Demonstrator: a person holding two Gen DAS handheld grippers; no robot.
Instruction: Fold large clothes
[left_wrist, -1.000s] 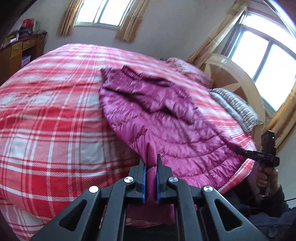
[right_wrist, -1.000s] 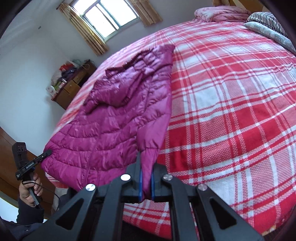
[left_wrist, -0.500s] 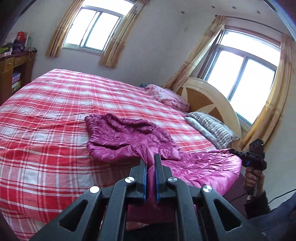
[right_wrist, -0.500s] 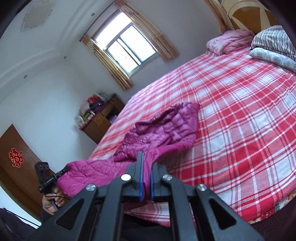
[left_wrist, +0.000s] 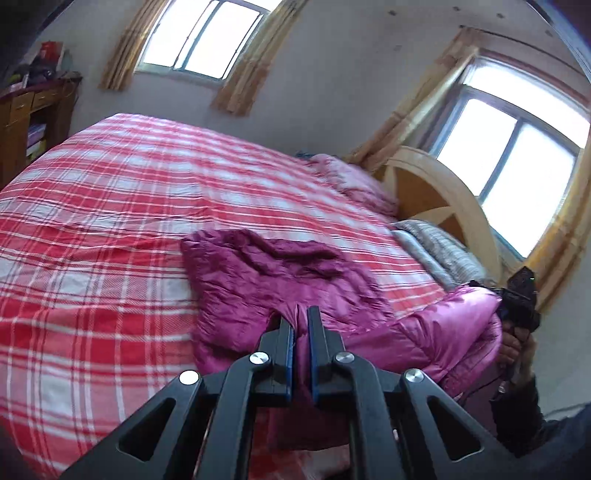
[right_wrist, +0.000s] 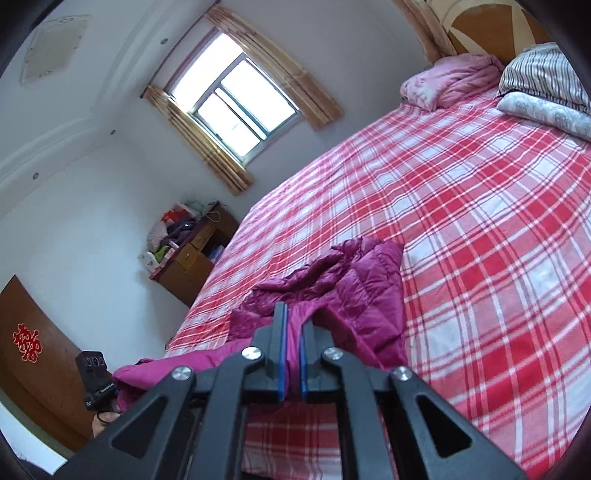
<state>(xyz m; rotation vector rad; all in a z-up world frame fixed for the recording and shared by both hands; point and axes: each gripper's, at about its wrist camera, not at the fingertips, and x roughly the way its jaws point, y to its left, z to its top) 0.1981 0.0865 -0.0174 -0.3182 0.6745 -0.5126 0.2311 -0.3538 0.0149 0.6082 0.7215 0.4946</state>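
- Landmark: the bed (left_wrist: 110, 229), covered in a red and white plaid sheet; wooden headboard (left_wrist: 436, 192) at its far end.
- Magenta quilted puffer jacket (left_wrist: 266, 280) lies partly on the bed's near edge. Its collar end rests flat on the sheet toward the bed's middle; its hem end is raised off the near edge.
- Left gripper (left_wrist: 301, 325): jaws pressed together on a fold of the jacket's hem, fabric pinched between the blue pads.
- Right gripper (right_wrist: 291, 325): likewise clamped on jacket fabric, which runs up between its pads.
- In the left view, the right gripper shows at the bed's near corner below the headboard, with a pink bulge of jacket sagging between the two grips.
- Pillows (right_wrist: 543, 85) and a pink blanket (right_wrist: 450, 81) sit by the headboard, well apart from the jacket.
- Step, as I judge it: carrying the hem over toward the collar for a first fold.
- Risks:
  - slick shell fabric could slip from either thin pinch under the jacket's weight;
  - uneven lift would lay the hem skewed;
  - the slack middle may bunch or trap air, leaving a lumpy fold;
  - dragging could pull the collar end across the sheet.
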